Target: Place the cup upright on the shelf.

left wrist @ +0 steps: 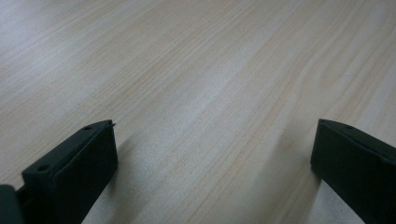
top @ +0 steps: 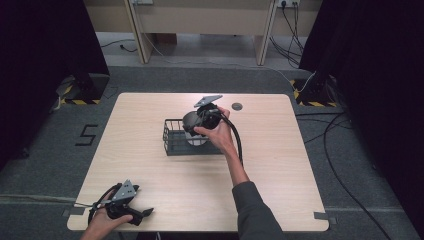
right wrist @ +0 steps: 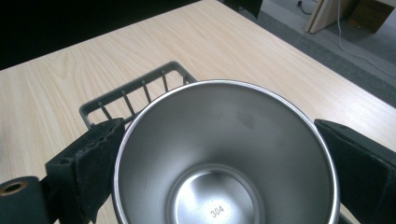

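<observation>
Steel cup [right wrist: 226, 158], stamped "304" on its inner base, sits clamped between the jaws of the right gripper [right wrist: 224, 154], directly above the wire basket [right wrist: 135, 93] on the wooden table [top: 150, 165]. Left gripper [left wrist: 212, 154] rests spread wide, nothing between its jaws.

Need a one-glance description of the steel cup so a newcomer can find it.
Start at the wooden table, then go to the dark wire basket near its middle. The steel cup sits at the basket between the jaws of the right gripper; it is shiny, empty, and stamped 304 inside.
</observation>
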Demonstrator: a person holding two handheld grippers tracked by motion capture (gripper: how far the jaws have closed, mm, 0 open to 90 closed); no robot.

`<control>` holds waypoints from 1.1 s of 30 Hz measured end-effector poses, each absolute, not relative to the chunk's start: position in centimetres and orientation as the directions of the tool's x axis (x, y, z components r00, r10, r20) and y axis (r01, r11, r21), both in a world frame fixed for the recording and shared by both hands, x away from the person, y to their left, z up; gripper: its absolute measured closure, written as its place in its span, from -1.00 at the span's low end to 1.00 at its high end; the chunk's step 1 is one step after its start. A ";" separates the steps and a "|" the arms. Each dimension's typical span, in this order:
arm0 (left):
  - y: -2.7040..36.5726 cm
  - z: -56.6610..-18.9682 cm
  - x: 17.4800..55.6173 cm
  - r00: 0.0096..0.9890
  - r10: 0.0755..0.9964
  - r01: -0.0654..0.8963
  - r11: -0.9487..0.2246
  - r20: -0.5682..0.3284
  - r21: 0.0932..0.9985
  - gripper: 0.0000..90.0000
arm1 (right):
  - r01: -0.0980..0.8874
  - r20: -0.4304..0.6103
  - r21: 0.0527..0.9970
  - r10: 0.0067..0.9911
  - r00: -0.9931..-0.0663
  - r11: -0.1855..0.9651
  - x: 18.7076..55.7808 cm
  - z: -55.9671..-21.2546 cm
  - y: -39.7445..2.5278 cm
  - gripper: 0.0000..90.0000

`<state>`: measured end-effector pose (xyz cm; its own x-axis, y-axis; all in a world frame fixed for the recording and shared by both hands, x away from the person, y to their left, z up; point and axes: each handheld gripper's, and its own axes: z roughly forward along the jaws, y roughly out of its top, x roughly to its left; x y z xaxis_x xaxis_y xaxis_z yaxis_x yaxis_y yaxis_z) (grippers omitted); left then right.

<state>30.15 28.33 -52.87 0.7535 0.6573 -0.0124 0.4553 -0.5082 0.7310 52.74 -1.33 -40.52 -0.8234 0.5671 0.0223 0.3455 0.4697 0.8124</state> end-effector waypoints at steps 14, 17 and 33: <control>28.3 -52.9 30.1 0.754 0.656 0.455 -0.509 -0.013 0.731 -1.00 | 0.348 0.025 0.813 0.570 -0.822 0.466 52.7 -40.5 -1.4 -0.88; 28.3 -52.9 30.1 0.754 0.656 0.455 -0.507 -0.014 0.732 -1.00 | 0.341 0.017 0.815 0.570 -0.821 0.468 52.7 -40.5 -1.4 -0.88; 28.3 -52.9 30.1 0.755 0.655 0.454 -0.509 -0.013 0.731 -1.00 | 0.296 0.000 0.867 0.594 -0.805 0.401 52.0 -38.2 -2.3 -0.59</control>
